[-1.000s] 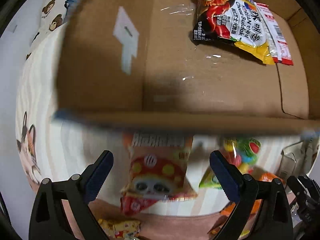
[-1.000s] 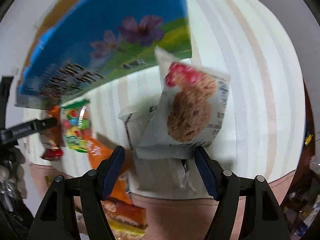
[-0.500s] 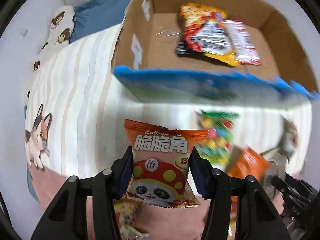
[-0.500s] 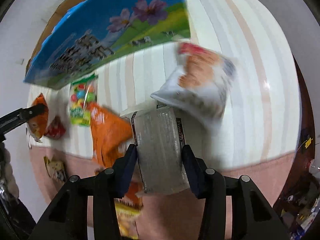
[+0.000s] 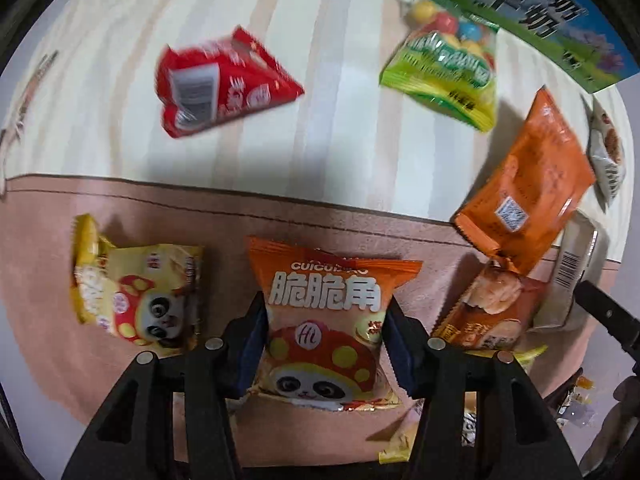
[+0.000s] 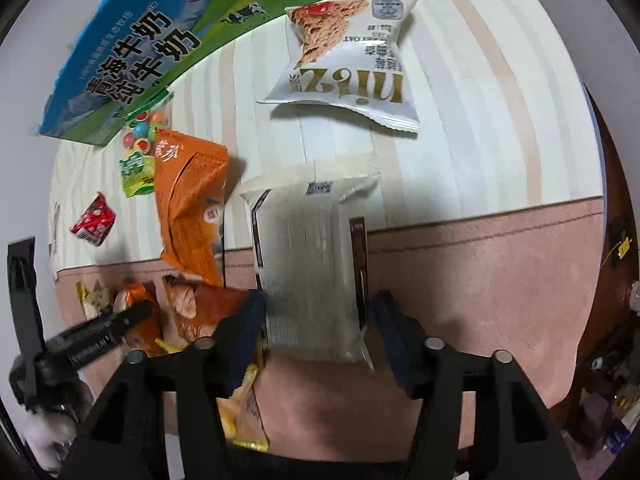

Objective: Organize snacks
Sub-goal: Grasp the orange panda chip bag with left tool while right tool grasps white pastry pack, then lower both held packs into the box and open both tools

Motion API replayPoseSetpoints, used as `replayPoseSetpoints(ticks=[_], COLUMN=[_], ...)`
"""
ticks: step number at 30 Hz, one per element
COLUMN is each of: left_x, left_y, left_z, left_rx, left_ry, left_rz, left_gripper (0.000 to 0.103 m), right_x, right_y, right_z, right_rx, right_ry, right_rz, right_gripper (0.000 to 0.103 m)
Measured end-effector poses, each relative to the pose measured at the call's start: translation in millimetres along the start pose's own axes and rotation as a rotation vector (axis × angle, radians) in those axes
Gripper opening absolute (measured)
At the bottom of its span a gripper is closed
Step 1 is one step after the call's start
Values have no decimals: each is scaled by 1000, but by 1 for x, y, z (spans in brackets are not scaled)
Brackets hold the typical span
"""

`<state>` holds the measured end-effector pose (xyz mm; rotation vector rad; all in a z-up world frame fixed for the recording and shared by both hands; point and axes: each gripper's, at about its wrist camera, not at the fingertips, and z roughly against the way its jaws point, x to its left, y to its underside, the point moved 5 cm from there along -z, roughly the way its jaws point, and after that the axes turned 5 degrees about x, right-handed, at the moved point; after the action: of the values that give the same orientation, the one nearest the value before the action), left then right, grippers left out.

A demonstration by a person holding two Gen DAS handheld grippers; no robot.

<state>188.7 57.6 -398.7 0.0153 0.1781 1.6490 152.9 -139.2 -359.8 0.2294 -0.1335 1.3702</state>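
- Left gripper [image 5: 324,340] pinches the orange panda snack bag [image 5: 326,320], its jaws just easing apart, over the pink blanket band [image 5: 120,208].
- Right gripper [image 6: 316,332]: fingers spread, just opening, left pad touching the silver packet [image 6: 308,256], right pad clear, over the same band.
- Striped sheet [image 6: 460,120] beyond the band holds the milk carton box [image 6: 160,36].

A home bedroom: a striped bedsheet [image 5: 328,80] with a pink blanket [image 6: 480,272] over it.
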Motion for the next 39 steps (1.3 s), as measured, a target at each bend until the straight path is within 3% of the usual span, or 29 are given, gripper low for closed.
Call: replayPoseSetpoints(ticks=[5, 12, 17, 19, 22, 25, 31, 35, 39], left_x=[-8, -20, -19, -15, -10, -12, -35, -56, -61], left_y=[2, 28, 43, 40, 41, 49, 46, -3, -76], left_z=[-15, -20, -26, -19, 0, 25, 117, 191, 239], left_rx=[16, 39, 29, 13, -20, -49, -180, -265, -348], left_ry=[-21, 3, 8, 4, -2, 26, 133, 184, 122], left_rz=[-17, -31, -28, -25, -25, -21, -58, -104, -143], left_gripper=[55, 56, 58, 48, 46, 46, 46, 46, 46], right_x=[0, -5, -11, -11, -5, 0, 40, 66, 90], right_y=[-11, 22, 21, 22, 26, 30, 12, -37, -97], right_z=[-16, -14, -26, -29, -23, -6, 73, 141, 181], right_rx=[6, 56, 48, 32, 9, -3, -110, -209, -297], right_ry=[28, 36, 28, 48, 51, -1, -143, -208, -159], right_rz=[-28, 26, -24, -21, -2, 5, 73, 133, 195], right_gripper=[58, 58, 61, 58, 57, 56, 56, 56, 56])
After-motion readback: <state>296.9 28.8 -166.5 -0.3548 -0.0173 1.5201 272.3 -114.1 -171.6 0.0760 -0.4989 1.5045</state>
